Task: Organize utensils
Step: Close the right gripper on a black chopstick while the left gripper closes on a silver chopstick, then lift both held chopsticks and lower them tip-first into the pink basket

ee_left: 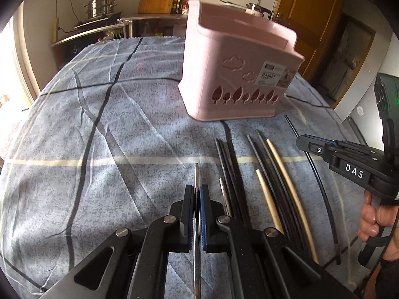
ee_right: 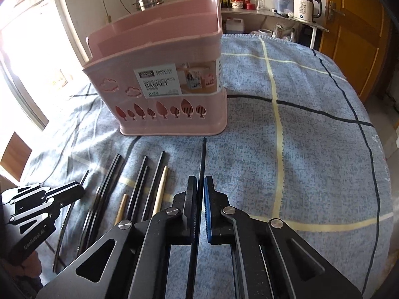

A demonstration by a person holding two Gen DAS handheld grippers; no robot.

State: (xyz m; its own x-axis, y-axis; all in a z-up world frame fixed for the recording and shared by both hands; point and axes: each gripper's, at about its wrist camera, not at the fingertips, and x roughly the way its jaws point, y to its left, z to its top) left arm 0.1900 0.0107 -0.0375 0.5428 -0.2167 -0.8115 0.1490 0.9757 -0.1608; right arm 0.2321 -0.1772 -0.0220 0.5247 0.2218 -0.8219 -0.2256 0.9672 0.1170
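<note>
The left gripper point(ee_left: 196, 191) has its jaws pressed together on a thin metal chopstick point(ee_left: 196, 174), and the right gripper point(ee_right: 201, 184) has its jaws pressed together on a black chopstick point(ee_right: 203, 154). Each stick runs straight out between the jaws, its long way in line with the fingers, with the far tip poking ahead toward the pink basket point(ee_right: 174, 74). The basket stands upright on the blue cloth point(ee_right: 299, 149), ahead of both pairs of jaws and well apart from them. More chopsticks point(ee_left: 249, 174) lie on the cloth beside the left jaws, on their right, all pointing about the same way. What could go wrong? The sticks are thin and smooth, so I think one could slip or swing between the pads when lifted, since most of its length hangs outside the grip. A stick that tips sideways might hit the basket's rim and miss the opening. The two grippers are also near each other, so they could bump if both go to the basket together.
</note>
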